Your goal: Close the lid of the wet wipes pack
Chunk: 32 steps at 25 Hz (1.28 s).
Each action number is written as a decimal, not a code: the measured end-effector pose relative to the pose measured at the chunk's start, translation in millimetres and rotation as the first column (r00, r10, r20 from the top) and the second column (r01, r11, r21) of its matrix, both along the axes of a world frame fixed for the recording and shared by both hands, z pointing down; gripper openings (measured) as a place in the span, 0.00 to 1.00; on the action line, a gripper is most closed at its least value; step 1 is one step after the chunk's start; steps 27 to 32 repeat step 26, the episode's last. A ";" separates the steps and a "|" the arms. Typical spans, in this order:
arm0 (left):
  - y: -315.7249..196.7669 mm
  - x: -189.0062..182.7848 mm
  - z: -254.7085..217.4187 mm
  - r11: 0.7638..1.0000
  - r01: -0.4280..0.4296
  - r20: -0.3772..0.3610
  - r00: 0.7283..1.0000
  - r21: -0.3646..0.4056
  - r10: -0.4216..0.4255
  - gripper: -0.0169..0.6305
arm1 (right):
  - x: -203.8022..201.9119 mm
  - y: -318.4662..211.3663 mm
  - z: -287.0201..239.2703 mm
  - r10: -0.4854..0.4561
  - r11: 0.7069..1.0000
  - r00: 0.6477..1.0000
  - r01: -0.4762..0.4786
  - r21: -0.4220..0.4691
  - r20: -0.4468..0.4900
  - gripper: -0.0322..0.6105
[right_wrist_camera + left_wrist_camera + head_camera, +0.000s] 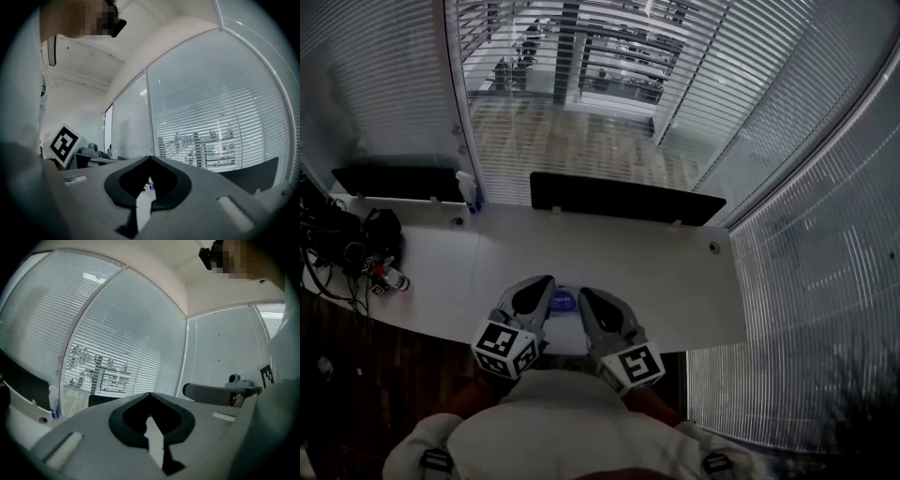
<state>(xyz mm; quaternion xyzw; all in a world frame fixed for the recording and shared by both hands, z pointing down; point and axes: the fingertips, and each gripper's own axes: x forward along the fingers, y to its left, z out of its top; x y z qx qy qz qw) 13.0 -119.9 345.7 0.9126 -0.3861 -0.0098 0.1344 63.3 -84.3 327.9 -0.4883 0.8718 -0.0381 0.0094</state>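
A white desk [675, 272] runs below slatted blinds. The wipes pack [563, 303] lies at its 6 o'clock edge, between the left gripper [546, 281] and the right gripper [586, 293], whose jaws are pressed together on nothing. The pack is probably soft and light, so push on the stiffer lid.

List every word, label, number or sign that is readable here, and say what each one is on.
No text can be read in any view.
Blue label on the white wet wipes pack: too small and blurred to read.
Blue label on the clear spray bottle: too small to read.
Black-and-white square markers on the left gripper and the right gripper: patterns, not letters.
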 end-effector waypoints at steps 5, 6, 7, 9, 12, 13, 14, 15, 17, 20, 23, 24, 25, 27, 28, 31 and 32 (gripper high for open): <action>7.0 -2.7 5.6 1.000 -0.007 0.003 1.000 -0.017 0.007 0.03 | -2.4 -0.6 -6.3 0.003 1.000 1.000 -0.003 0.011 0.021 0.05; 7.7 -3.3 5.2 1.000 -0.005 0.005 1.000 -0.020 0.005 0.03 | -2.2 -0.6 -9.2 0.000 1.000 1.000 -0.001 0.016 0.024 0.05; 8.1 -4.3 5.1 1.000 -0.002 0.007 1.000 -0.022 0.003 0.03 | -2.1 -0.7 -11.5 -0.001 1.000 1.000 0.001 0.023 0.029 0.05; 8.2 -7.6 6.2 1.000 0.002 0.008 1.000 -0.023 -0.002 0.03 | -2.7 -1.1 -11.9 0.001 0.999 0.999 -0.002 0.033 0.036 0.05; 8.4 -10.8 5.6 1.000 0.007 0.007 1.000 -0.022 -0.006 0.03 | -3.4 -1.4 -10.7 0.004 1.000 0.999 -0.005 0.029 0.039 0.05; 8.8 -10.8 4.6 1.000 0.006 0.007 1.000 -0.021 -0.006 0.03 | -3.4 -1.2 -10.8 0.005 1.000 0.999 -0.006 0.024 0.039 0.05; 9.4 -10.7 3.8 1.000 0.006 0.007 1.000 -0.021 -0.006 0.03 | -3.5 -0.7 -10.9 0.006 1.000 0.999 -0.007 0.017 0.040 0.05; 9.9 -10.6 3.3 1.000 0.004 0.007 1.000 -0.023 -0.004 0.03 | -3.8 -0.3 -11.0 0.007 1.000 0.999 -0.008 0.011 0.041 0.05; 10.7 -10.7 2.7 1.000 0.002 0.007 1.000 -0.027 -0.002 0.03 | -4.4 0.2 -11.5 0.008 1.000 0.999 -0.009 0.006 0.039 0.05; 11.8 -10.8 3.3 1.000 -0.001 0.009 1.000 -0.031 0.001 0.03 | -5.5 0.9 -12.3 0.005 1.000 0.999 -0.005 0.005 0.044 0.05; 13.1 -10.5 5.7 1.000 -0.001 0.011 1.000 -0.031 0.001 0.03 | -4.9 2.0 -10.0 0.002 1.000 0.999 -0.002 0.010 0.038 0.05; 13.3 -10.3 6.3 1.000 -0.001 0.011 1.000 -0.031 0.002 0.03 | -4.5 2.3 -9.0 0.000 1.000 1.000 0.000 0.015 0.031 0.05; 13.5 -10.2 6.7 1.000 -0.002 0.012 1.000 -0.031 0.002 0.03 | -4.1 2.5 -8.1 -0.002 1.000 1.000 0.002 0.020 0.023 0.05; 13.7 -10.0 7.1 0.999 -0.003 0.012 1.000 -0.032 0.003 0.03 | -3.6 2.6 -7.2 -0.003 1.000 1.000 0.003 0.024 0.017 0.05; 13.7 -10.0 7.1 0.999 -0.003 0.012 1.000 -0.032 0.003 0.03 | -3.6 2.6 -7.2 -0.003 1.000 1.000 0.003 0.024 0.017 0.05; 13.7 -10.0 7.1 0.999 -0.003 0.012 1.000 -0.032 0.003 0.03 | -3.6 2.6 -7.2 -0.003 1.000 1.000 0.003 0.024 0.017 0.05; 13.7 -10.0 7.1 0.999 -0.003 0.012 1.000 -0.032 0.003 0.03 | -3.6 2.6 -7.2 -0.003 1.000 1.000 0.003 0.024 0.017 0.05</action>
